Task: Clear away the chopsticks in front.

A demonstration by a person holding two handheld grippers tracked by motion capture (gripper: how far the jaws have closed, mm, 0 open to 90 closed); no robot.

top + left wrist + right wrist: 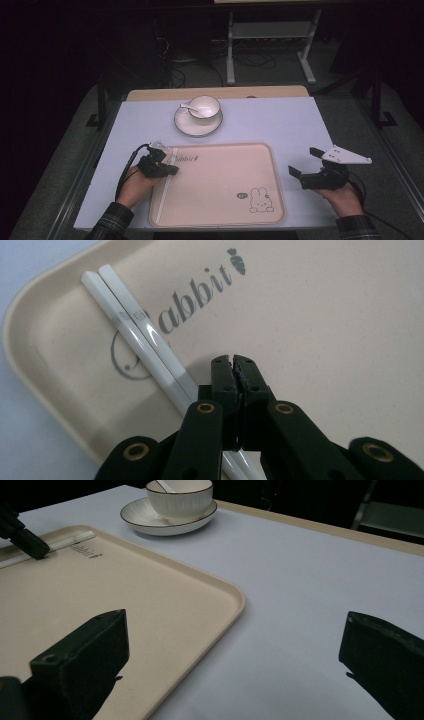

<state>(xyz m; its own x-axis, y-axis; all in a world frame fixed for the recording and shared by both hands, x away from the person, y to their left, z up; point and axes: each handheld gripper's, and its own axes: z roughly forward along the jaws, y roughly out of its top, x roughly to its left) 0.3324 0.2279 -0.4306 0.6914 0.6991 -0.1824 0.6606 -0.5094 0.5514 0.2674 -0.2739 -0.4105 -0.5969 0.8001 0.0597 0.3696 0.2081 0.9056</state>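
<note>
A beige tray (220,200) printed with a rabbit lies on the pale blue table. A pair of white chopsticks (164,192) lies along the tray's left rim. My left gripper (172,169) hovers low over that rim. In the left gripper view its jaws are pressed together with nothing between them (233,362), and the chopsticks (135,330) run past just to their left and under the gripper body. My right gripper (305,161) is held right of the tray with its jaws wide apart and empty (235,620).
A white cup (204,106) with a spoon (187,106) in it stands on a saucer (192,127) beyond the tray; the cup (180,500) also appears far off in the right gripper view. Bare table (295,125) stretches right of the tray. A metal stand (270,30) is behind the table.
</note>
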